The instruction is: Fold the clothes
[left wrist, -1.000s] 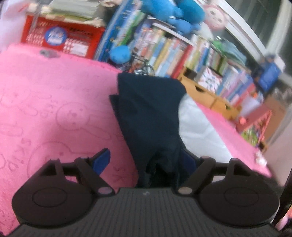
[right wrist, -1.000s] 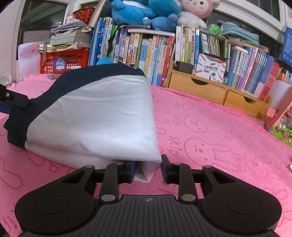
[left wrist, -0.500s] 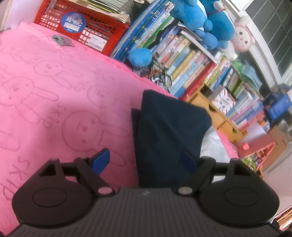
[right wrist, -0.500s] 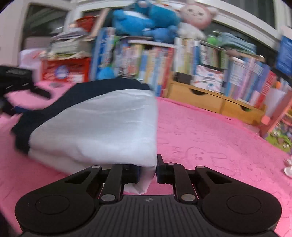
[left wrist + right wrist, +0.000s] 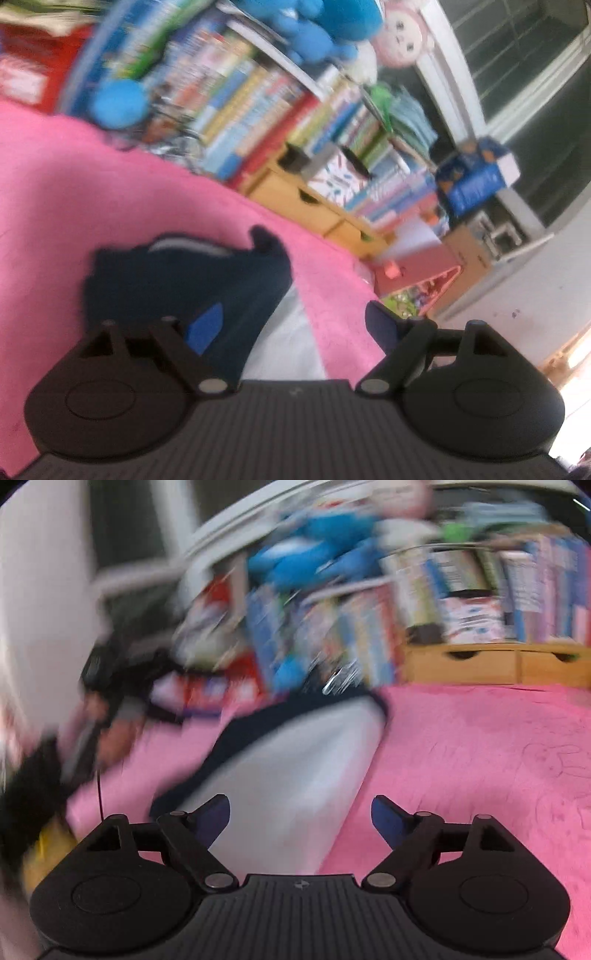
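A folded garment, white with navy trim, lies on the pink blanket. In the left wrist view its navy part [image 5: 192,280] and a strip of white [image 5: 291,339] show just beyond my left gripper [image 5: 293,326], which stands open above it, nothing between the fingers. In the right wrist view the garment [image 5: 295,771] stretches ahead from my right gripper [image 5: 299,818], also open, its left finger [image 5: 210,818] over the white cloth. Both views are blurred by motion.
The pink blanket [image 5: 480,760] with rabbit prints covers the surface. Bookshelves [image 5: 258,96] with plush toys and wooden drawers [image 5: 480,664] line the far edge. A person's hand with the other gripper [image 5: 99,709] shows at left in the right wrist view.
The right gripper has opened and let go of the white cloth edge, then drawn back and swung left. The left gripper has pulled away from the navy cloth and turned right.
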The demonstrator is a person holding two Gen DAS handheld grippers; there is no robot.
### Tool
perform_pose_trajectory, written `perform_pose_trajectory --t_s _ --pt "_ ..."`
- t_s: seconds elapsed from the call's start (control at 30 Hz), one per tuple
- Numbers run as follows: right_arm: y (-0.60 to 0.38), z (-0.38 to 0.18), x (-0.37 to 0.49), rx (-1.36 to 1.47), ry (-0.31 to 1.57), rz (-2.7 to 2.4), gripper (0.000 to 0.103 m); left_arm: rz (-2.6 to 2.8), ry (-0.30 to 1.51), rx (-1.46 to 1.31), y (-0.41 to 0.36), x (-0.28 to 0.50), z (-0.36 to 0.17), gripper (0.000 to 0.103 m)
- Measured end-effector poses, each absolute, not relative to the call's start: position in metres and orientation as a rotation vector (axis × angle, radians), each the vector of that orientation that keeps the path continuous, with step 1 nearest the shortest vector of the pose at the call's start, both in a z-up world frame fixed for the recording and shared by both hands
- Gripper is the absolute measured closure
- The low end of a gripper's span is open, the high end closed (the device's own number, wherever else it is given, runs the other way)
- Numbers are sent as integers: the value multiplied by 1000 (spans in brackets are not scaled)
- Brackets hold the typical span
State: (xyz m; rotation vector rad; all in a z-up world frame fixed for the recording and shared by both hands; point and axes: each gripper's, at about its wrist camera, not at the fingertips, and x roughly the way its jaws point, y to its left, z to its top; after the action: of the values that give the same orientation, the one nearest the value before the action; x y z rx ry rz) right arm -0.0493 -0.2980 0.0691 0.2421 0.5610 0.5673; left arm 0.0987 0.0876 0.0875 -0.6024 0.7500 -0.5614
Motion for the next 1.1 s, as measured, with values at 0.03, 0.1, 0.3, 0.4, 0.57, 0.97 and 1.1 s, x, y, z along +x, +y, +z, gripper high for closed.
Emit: perform_pose_trajectory --t_s 0.03,0.1,0.3,0.4,0.57,0.97,1.1 --pt "-299 66 -26 293 562 545 22 -561 765 -590 78 112 89 33" --pt "-298 56 20 372 574 512 34 -574 808 -578 62 138 87 40" --pt "-260 10 89 344 688 549 41 -567 989 -598 27 206 64 37" --pt "-241 -2 91 271 699 572 40 -557 1026 -534 12 230 58 37" --pt "-237 -8 85 236 673 604 37 -540 1114 -435 -8 256 43 46" --pt "-245 -12 88 290 694 616 34 -502 1015 -639 6 294 41 85" --pt "-249 -9 77 305 696 589 33 -434 868 -578 40 268 75 54"
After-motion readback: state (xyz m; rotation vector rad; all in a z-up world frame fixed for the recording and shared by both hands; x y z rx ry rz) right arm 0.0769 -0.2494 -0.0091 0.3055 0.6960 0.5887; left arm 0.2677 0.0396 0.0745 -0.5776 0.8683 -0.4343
